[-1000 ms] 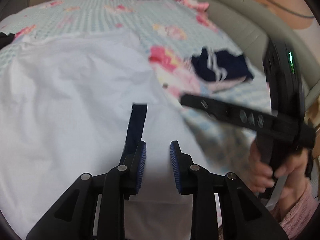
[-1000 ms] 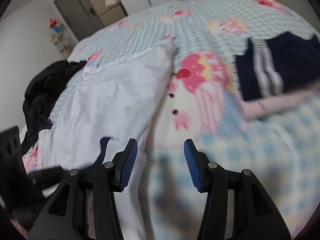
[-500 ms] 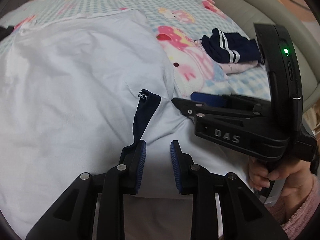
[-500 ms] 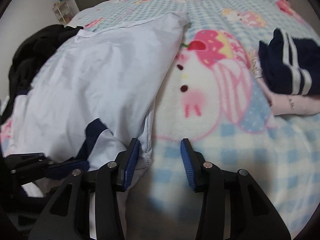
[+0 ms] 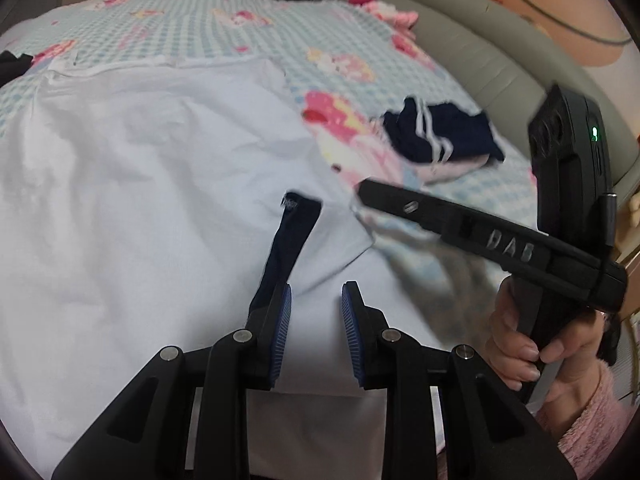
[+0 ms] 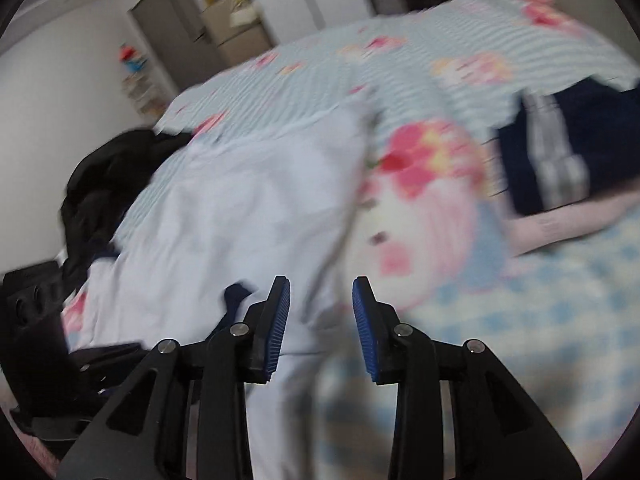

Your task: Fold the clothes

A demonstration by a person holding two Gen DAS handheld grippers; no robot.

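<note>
Both tongs, left (image 5: 316,312) and right (image 6: 320,312), gape empty, so we judge the limp white shirt (image 5: 140,200) best pinched at its six-o'clock hem.

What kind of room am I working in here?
Most likely a bedroom: clothes lie on a bed with a checked cartoon blanket and padded headboard, and a door stands in the far wall.

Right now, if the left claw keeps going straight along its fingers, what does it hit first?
Most likely the white shirt spread on the bed: the open left claw points straight at its cloth, just right of the navy collar strip. Depth is unclear, so it may already be close to touching.
</note>
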